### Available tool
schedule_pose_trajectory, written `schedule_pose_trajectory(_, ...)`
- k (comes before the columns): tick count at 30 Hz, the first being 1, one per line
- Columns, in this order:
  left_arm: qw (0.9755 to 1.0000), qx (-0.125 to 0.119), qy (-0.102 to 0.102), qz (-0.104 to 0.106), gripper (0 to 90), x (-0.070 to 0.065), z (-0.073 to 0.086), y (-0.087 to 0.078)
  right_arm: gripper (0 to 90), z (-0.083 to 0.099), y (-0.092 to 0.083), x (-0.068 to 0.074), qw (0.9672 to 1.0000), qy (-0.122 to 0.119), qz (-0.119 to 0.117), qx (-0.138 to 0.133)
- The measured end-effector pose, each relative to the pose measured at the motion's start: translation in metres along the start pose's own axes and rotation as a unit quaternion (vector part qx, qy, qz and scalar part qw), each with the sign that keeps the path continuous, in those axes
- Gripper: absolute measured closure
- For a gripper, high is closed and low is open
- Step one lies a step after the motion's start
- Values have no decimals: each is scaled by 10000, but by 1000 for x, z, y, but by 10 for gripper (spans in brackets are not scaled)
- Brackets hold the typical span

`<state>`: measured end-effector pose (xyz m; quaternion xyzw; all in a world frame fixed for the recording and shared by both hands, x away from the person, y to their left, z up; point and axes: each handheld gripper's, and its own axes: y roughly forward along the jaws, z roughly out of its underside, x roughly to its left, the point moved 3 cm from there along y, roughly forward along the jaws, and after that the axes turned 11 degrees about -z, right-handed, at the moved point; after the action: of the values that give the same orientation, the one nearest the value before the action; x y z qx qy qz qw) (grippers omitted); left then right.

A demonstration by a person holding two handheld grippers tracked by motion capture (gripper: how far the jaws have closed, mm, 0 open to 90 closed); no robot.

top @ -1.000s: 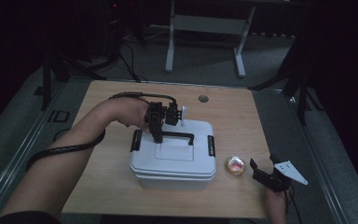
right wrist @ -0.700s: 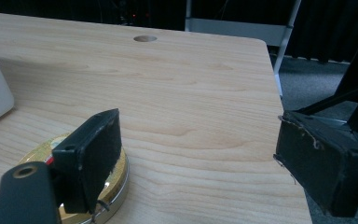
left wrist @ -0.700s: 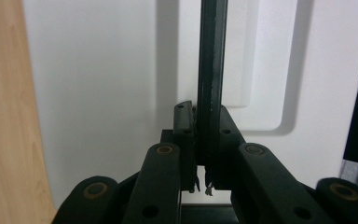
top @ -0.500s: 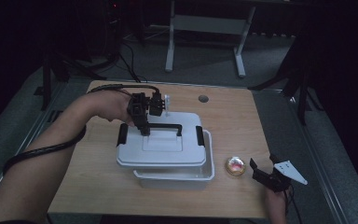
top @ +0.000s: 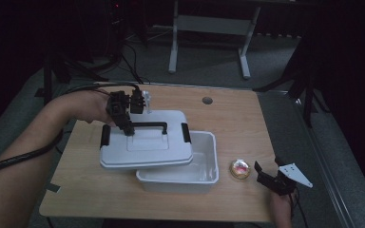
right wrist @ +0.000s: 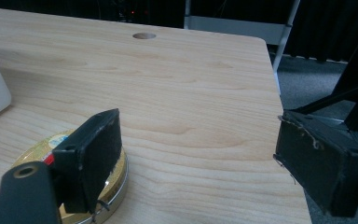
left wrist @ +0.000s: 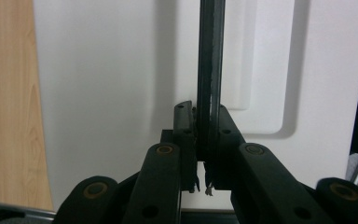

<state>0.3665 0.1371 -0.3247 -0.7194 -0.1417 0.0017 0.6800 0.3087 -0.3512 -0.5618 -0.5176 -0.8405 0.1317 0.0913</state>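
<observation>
At frame centre-left, our left gripper (top: 127, 127) clamps the lid's handle (top: 147, 125), holding the lid (top: 145, 147) tilted over the bin (top: 204, 161). Lower right, our right gripper (top: 266, 176) rests wide open, empty, beside a tin (top: 240, 168).

The white lid (top: 145, 145) is a flat, rounded rectangle with a black bar handle (top: 147, 125) across its top and a black clasp at each short end; it is held up off the box, roughly level, shifted toward 9 o'clock so that it covers just the box's 9 o'clock part. In the left gripper view the handle (left wrist: 210, 70) runs as a thin dark bar straight up the lid's (left wrist: 112, 84) white top, above a shallow moulded recess. The white plastic box (top: 204, 164) sits open near the table's middle, a rectangular tub, its 3 o'clock part uncovered.
</observation>
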Motion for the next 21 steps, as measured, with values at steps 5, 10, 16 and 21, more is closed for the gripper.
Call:
schedule_pose_trajectory(5,9997,15,-230,16,836,3,21,-2,139,0,0,0,10000,-11,15,5)
schedule_pose_trajectory(10,9990,23,-450,20,836,4,42,0,139,0,0,0,10000,-10,23,3)
schedule_pose_trajectory(16,9972,61,-743,-7,836,4,73,-1,139,0,0,0,10000,-14,20,12)
schedule_pose_trajectory(21,9941,113,-1078,-87,836,4,102,-3,139,0,0,1,10000,-29,34,30)
